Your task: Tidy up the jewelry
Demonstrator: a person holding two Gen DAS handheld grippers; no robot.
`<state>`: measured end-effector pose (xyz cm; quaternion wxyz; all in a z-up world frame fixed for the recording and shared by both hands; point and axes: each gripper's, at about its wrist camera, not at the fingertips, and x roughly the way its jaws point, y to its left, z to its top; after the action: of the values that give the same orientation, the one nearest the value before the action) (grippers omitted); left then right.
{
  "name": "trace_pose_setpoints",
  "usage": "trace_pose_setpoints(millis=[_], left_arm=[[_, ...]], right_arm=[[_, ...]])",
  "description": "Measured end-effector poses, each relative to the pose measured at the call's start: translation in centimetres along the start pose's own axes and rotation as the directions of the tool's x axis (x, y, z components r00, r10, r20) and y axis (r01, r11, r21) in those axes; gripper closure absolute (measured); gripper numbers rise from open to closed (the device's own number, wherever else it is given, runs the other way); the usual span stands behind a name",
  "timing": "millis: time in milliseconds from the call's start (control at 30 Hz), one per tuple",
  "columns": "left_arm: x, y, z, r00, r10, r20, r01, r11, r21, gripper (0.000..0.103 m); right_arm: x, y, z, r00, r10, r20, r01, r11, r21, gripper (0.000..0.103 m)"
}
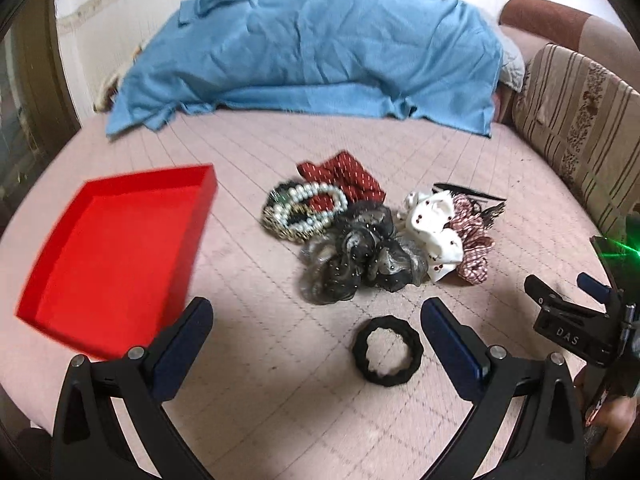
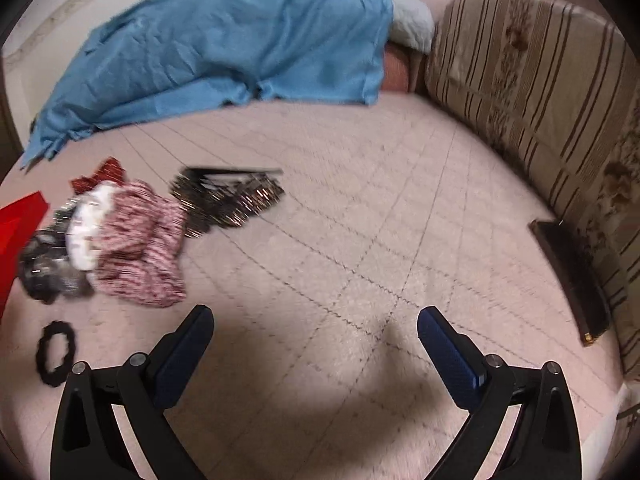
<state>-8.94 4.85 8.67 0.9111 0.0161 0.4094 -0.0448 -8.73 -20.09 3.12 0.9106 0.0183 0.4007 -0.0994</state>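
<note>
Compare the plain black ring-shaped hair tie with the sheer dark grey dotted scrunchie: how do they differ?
The plain black ring-shaped hair tie is thin, opaque and holds a clean open circle; the sheer dark grey dotted scrunchie is bulky, see-through and crumpled. The hair tie lies alone, while the scrunchie touches the pile. Both rest on the pink quilted bedcover, outside the red tray.

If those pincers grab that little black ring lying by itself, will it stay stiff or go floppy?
The black hair tie looks like soft, wavy fabric elastic, so it would probably squash and droop. It seems light and thin. Lying flat on the quilted bedcover, it is unlikely to roll.
</note>
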Motion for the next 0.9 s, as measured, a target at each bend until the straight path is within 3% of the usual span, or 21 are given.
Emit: trace_pose_setpoints(millis=[267,900], left_arm=[[-4.9,0.6,-0.7,0.994,0.029,0.105,-0.035,0.998,0.051,0.0],[-9.8,3.3,-2.3,0.988,0.023,0.154,-0.025,1.0,0.011,0.0]], right_arm=[[-6.8,1.1,-1.5,0.991,0.014,0.13,-0.019,0.999,0.04,0.0],[-13.8,3.6,-1.7,0.969,0.039,0.243,-0.045,0.999,0.02,0.0]])
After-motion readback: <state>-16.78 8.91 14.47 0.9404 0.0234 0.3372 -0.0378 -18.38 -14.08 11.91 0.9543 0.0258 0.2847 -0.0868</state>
